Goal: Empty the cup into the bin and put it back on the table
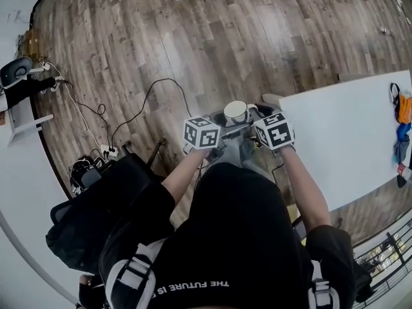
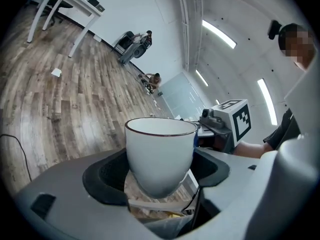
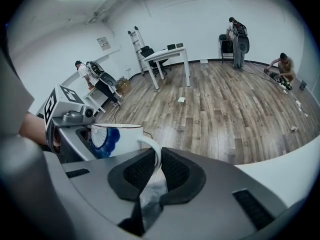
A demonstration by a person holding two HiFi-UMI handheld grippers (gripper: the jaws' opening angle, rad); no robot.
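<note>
A white cup (image 1: 235, 112) with a dark rim and a blue flower print stays upright in the air between my two grippers. In the left gripper view the cup's body (image 2: 160, 156) fills the gap of my left gripper (image 2: 160, 173), both pads against its sides. My right gripper (image 3: 156, 166) is shut on the cup's handle (image 3: 154, 151). Directly below the cup is the bin (image 1: 240, 152) with a grey liner (image 3: 149, 196) and paper scraps (image 2: 150, 204) inside. I cannot see inside the cup.
The white table (image 1: 341, 140) lies to my right, with orange and blue items (image 1: 402, 111) at its far edge. Cables and a power strip (image 1: 103, 150) trail over the wooden floor on the left, beside a black bag (image 1: 96, 201). People stand far across the room.
</note>
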